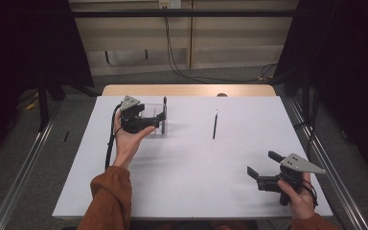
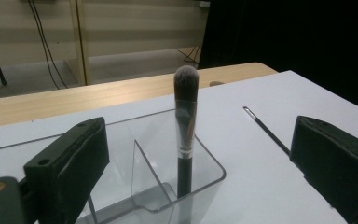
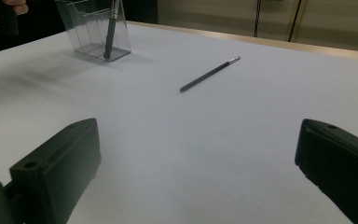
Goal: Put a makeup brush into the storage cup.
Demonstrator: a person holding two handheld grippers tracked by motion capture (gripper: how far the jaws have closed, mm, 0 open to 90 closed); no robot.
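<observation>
We see the left tongs [image 1: 159, 116] at the clear organiser [image 1: 156, 120], which stands on the white worktop [image 1: 191, 182] toward its far left. In the left gripper view the makeup brush [image 2: 185, 135] stands upright in the corner compartment of the organiser, bristles up, handle down against the bottom. It rises between the two black jaws, which stand wide apart; neither pad touches it, and we see clear space on both sides of the handle. The organiser's thin partition slants just beside the brush, on the side of the nearer jaw.

A slim dark pencil [image 1: 215, 124] lies flat on the worktop well apart from the organiser, roughly midway across the sheet, its silver tip pointing away from us. In the left gripper view it runs behind the far jaw.

Our right tongs [image 1: 263, 164] sit low near the front right corner of the worktop, jaws spread wide with nothing between them. From their view the pencil lies ahead on bare sheet and the organiser with the brush stands farther off at the upper left.
</observation>
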